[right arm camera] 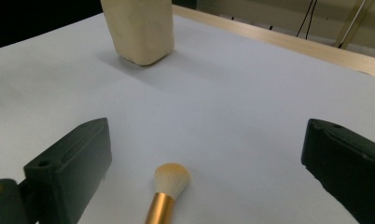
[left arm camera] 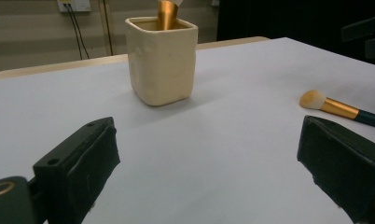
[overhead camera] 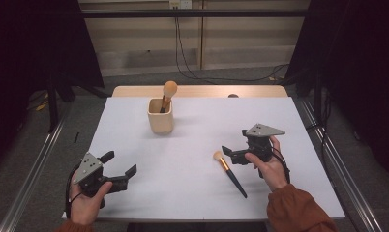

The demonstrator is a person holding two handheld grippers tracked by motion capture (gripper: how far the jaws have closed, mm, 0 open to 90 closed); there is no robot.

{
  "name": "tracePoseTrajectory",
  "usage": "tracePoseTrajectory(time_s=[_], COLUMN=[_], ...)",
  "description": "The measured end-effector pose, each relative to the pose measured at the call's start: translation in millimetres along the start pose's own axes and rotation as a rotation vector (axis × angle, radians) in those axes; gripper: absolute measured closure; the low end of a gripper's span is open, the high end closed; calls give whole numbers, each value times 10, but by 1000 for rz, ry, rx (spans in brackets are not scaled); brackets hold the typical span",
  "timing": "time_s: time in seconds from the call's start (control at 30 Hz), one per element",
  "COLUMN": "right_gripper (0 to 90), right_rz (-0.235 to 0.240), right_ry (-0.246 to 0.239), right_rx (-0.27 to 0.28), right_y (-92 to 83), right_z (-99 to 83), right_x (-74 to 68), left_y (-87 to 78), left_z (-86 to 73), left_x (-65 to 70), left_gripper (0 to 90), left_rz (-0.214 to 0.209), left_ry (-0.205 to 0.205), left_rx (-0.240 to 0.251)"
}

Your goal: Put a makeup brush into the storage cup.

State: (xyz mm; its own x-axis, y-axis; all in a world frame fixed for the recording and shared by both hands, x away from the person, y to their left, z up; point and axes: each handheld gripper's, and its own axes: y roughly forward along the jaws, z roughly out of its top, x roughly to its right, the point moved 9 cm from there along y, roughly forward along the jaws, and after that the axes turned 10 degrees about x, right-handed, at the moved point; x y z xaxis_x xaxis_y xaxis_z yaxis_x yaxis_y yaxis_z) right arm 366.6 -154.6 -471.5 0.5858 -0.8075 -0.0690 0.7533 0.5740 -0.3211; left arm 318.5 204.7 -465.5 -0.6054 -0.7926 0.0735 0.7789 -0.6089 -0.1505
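Two grippers rest in my hands over the white table (overhead camera: pixel 192 183), whose far wooden edge shows beyond the white surface. Largest on the table is the cream square holder (overhead camera: pixel 160 116), upright near the far middle, with one makeup brush (overhead camera: pixel 168 94) standing in it, tuft uppermost and leaning toward the far right. My left gripper (overhead camera: pixel 119 167) sits at the near left corner, its jaws spread wide and holding nothing; in the left gripper view the holder (left arm camera: pixel 162 60) stands ahead between the jaws, well apart from them. My right gripper (overhead camera: pixel 234 143) hovers right of centre, jaws likewise wide apart and empty. A second makeup brush (overhead camera: pixel 230 173) lies flat on the table just beside the right gripper, its pale tuft pointing to the far left, gold ferrule next, dark handle running toward the near right. In the right gripper view the tuft (right arm camera: pixel 171 179) lies between the two jaws, touching neither.
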Motion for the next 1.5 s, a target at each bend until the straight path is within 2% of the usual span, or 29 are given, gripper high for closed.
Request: tracePoseTrajectory(time_s=[0.1,0.17,0.33,0.7,0.87,1.4,1.5], right_gripper=[28,31,40,43,51,51,48], right_rz=[18,24,49,57,58,114,123], right_ry=[-3,17,24,38,18,3,-26], right_rx=[-75,-96,-184,-355,-407,-690,-731], right_y=[5,7,18,7,8,-24,-22], right_z=[-25,-46,-150,-206,-211,-411,-443], right_x=[-4,-16,-33,-29,-33,-134,-149], left_y=[-8,-9,-6,-2,2,-6,-4], left_z=[6,7,0,2,-2,2,5], left_x=[13,20,19,13,16,-1,2], left_gripper=[44,42,42,42,42,42,42], left_rz=[-7,-7,-11,-9,-7,-5,-5], left_ry=[-9,3,4,6,13,17,15], left_rx=[1,0,-4,-4,-7,-6,-3])
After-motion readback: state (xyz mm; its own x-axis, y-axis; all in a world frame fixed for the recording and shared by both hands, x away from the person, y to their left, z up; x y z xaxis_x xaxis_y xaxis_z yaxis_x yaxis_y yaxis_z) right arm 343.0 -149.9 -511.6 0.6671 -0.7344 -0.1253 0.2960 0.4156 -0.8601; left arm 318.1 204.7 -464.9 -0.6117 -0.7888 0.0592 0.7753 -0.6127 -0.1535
